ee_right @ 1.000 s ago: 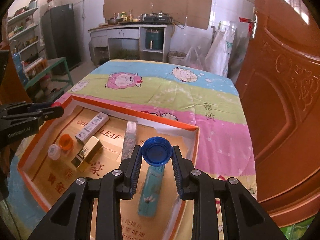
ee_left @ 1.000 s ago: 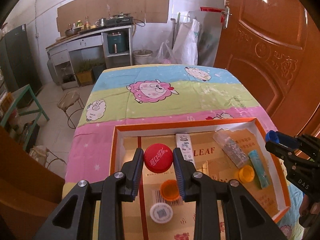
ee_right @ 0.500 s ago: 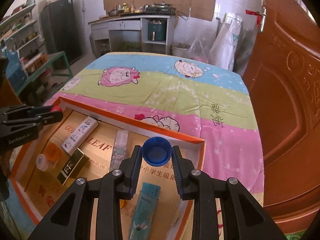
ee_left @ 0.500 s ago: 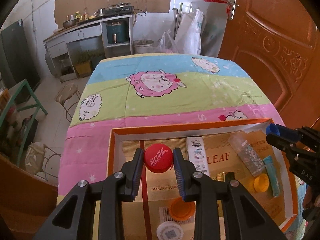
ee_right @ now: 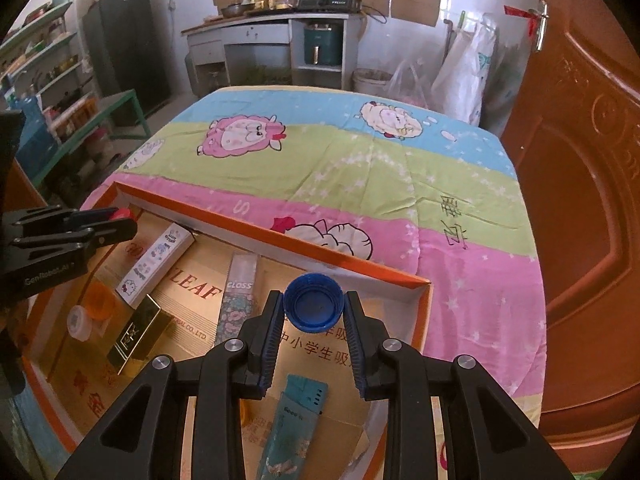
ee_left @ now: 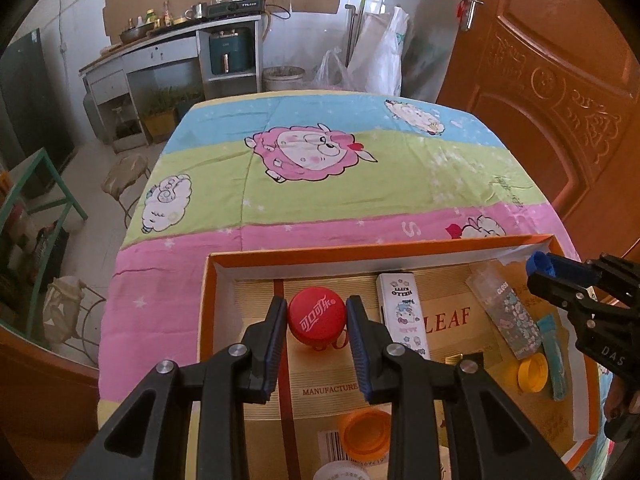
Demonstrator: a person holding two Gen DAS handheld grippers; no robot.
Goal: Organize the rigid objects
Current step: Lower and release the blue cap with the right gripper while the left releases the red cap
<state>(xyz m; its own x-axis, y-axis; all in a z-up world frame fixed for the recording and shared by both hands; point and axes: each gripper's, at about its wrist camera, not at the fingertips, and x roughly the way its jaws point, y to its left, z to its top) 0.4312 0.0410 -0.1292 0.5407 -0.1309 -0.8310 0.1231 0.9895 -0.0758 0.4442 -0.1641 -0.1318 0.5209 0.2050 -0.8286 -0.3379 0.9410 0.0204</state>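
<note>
My left gripper [ee_left: 317, 320] is shut on a red bottle cap [ee_left: 317, 315] and holds it above the left part of an orange-rimmed cardboard tray [ee_left: 360, 250]. My right gripper [ee_right: 313, 312] is shut on a blue bottle cap [ee_right: 313, 306], open side up, above the tray's far right corner [ee_right: 420, 292]. In the tray lie a white Hello Kitty box [ee_left: 401, 316], a clear gloss box [ee_right: 240, 300], a gold box [ee_right: 138, 334], a teal tube [ee_right: 292, 428], orange [ee_left: 365, 434], yellow [ee_left: 530, 372] and white [ee_right: 78, 322] caps.
The tray sits at the near end of a table under a striped sheep-print cloth [ee_left: 320, 184]. A brown door [ee_right: 588, 160] stands close on the right. A stool [ee_left: 126, 172] and green shelf frame [ee_left: 48, 196] stand on the floor at left.
Both grippers have moved forward over the tray toward its far edge, each still holding its cap. The tray items now sit lower in both views.
</note>
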